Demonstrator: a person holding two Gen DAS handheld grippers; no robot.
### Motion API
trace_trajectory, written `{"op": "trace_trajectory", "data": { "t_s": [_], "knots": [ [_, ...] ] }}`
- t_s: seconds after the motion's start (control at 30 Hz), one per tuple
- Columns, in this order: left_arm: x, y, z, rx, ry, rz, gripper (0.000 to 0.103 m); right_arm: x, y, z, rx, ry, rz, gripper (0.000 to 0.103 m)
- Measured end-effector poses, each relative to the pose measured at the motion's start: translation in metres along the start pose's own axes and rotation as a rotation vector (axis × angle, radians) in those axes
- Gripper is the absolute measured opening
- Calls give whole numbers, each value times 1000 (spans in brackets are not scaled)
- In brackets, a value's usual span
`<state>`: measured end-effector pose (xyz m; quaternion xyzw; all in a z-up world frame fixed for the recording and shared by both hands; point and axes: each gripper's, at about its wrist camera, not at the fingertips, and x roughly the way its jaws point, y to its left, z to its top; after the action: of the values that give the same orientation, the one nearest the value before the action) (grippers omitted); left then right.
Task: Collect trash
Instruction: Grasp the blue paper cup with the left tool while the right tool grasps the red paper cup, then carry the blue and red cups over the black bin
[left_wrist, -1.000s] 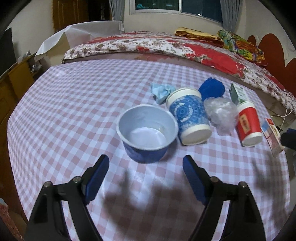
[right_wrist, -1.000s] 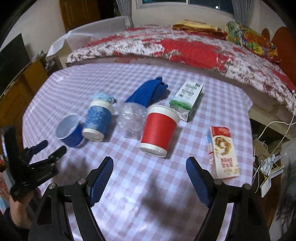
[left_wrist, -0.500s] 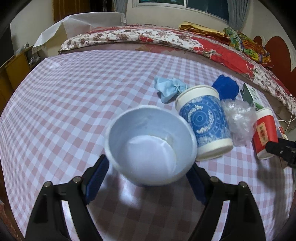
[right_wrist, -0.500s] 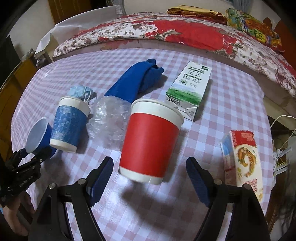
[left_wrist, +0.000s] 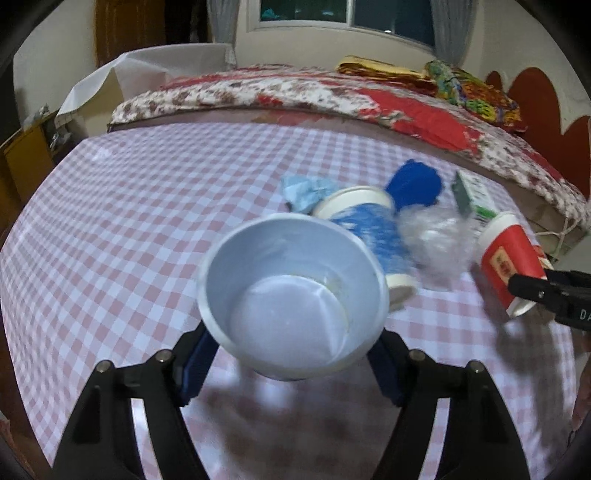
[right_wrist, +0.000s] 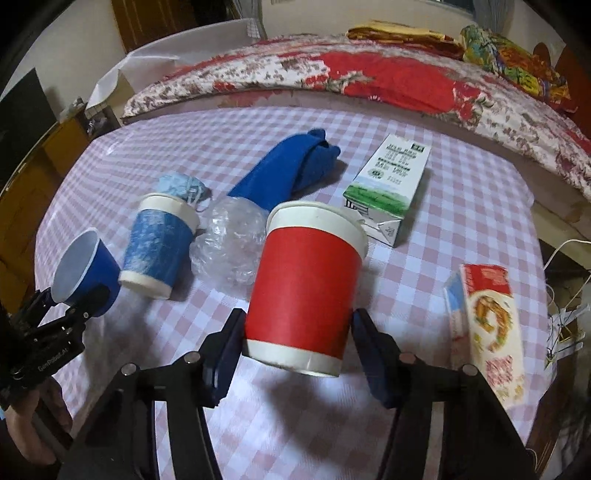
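Observation:
A blue cup with a white inside (left_wrist: 291, 295) sits tilted between the blue pads of my left gripper (left_wrist: 293, 343). Its jaws are closing and the pads press on the cup's sides. The right wrist view shows the same blue cup (right_wrist: 88, 269) raised off the table at the far left. A red paper cup (right_wrist: 306, 284) with white rims is between the fingers of my right gripper (right_wrist: 299, 325). These jaws are closing too, the pads touch its sides, and a shadow lies beneath it. The left wrist view has the red cup (left_wrist: 509, 262) tilted at the right.
On the pink checked table (right_wrist: 443, 229) lie a blue-patterned paper cup (right_wrist: 155, 243), crumpled clear plastic (right_wrist: 229, 243), a blue cloth (right_wrist: 291, 173), a light-blue mask (right_wrist: 181, 184), a green-and-white carton (right_wrist: 391, 181) and a red-and-white box (right_wrist: 487, 325). A bed (right_wrist: 369, 74) stands behind; cables (right_wrist: 561, 321) hang at the right.
Both grippers came forward around their cups and their jaws narrowed. The blue cup and the red cup now sit tilted in the pads, off the cloth.

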<state>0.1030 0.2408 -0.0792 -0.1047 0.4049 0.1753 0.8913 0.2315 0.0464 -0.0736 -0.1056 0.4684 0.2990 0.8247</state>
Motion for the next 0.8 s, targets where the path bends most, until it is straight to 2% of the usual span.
{"op": "trace_trajectory", "data": {
  "t_s": [0.3,0.8],
  "knots": [
    [-27,-46,-11,65,-7,-77,74,-60,-17,-39,-3,-73,-11,56],
    [-78,-158,-41,236,-11,-248,74,-166,-97,-122,100,-163,-111,56]
  ]
}}
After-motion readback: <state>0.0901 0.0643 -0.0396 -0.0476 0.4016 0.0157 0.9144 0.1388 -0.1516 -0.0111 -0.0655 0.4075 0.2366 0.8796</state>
